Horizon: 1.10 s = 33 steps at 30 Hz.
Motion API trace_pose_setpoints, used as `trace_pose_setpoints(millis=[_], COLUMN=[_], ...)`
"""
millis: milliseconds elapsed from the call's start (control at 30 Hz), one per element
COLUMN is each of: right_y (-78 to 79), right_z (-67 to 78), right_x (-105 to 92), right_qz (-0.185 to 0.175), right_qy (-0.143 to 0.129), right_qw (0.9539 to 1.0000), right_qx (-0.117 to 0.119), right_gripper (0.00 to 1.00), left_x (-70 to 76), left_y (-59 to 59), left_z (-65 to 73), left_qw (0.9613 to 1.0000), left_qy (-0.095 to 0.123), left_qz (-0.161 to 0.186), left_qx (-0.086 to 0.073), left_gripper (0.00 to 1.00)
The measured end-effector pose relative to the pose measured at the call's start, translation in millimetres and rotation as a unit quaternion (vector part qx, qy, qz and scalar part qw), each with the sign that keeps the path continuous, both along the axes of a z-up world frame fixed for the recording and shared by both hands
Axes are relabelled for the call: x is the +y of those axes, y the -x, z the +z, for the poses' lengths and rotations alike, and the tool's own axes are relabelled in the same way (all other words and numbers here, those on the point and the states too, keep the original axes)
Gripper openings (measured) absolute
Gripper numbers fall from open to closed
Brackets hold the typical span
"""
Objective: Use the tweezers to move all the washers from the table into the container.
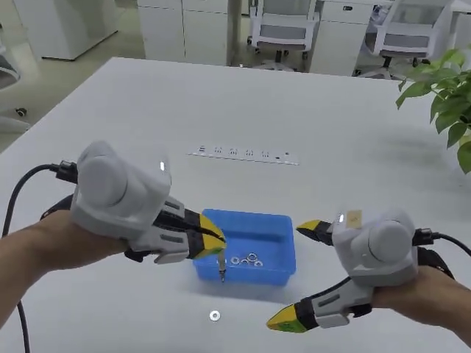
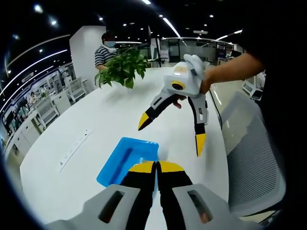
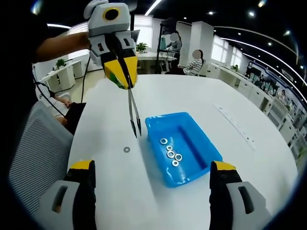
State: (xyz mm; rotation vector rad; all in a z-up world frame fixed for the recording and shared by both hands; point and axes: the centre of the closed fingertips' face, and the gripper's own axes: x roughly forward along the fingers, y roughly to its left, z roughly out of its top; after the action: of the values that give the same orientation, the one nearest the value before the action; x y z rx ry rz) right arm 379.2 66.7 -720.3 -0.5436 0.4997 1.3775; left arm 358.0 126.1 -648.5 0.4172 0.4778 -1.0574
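My left gripper [image 1: 217, 239] is shut on a pair of metal tweezers [image 1: 222, 266] that point down at the front left corner of the blue container [image 1: 250, 216]. Several washers [image 1: 246, 259] lie inside the container. One washer [image 1: 214, 316] lies on the white table in front of it. In the right gripper view the tweezers [image 3: 134, 112] hang from the left gripper [image 3: 122, 79], their tips slightly apart just above the lone washer [image 3: 126, 149] and beside the container [image 3: 192, 139]. I see nothing between the tips. My right gripper [image 1: 296, 273] is open and empty, to the right of the container.
A power strip [image 1: 246, 154] is set into the table beyond the container. A leafy plant [image 1: 445, 95] stands at the far right edge. Office chairs [image 1: 283, 29] and cabinets stand behind the table. People are in the background of both gripper views.
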Motion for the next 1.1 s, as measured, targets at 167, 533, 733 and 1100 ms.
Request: trace_pose_setpoints(millis=[167,533,733,1100], right_y=[5.2,11.0,14.1,15.4], right_z=[-4.1,-7.9,-10.9,-12.4], right_x=[1.5,2.1,1.5,-0.4], right_qz=[0.003,0.006,0.007,0.008], right_qy=[0.002,0.005,0.007,0.011], right_qw=[1.0,0.9999,0.9999,0.9998], right_qx=[0.002,0.008,0.012,0.013], right_gripper=[1.0,1.0,1.0,1.0], left_x=[0.8,1.2,2.2,-0.8], left_y=[2.2,6.6,9.3,15.4], left_z=[-7.1,-26.0,-33.4,-41.0], left_qw=[1.0,0.9999,0.9998,0.9995], left_qy=[0.004,0.004,-0.003,-0.013], left_qz=[0.003,0.004,0.002,0.001], left_qx=[0.001,0.014,0.02,0.028], left_gripper=[0.05,0.05,0.05,0.05])
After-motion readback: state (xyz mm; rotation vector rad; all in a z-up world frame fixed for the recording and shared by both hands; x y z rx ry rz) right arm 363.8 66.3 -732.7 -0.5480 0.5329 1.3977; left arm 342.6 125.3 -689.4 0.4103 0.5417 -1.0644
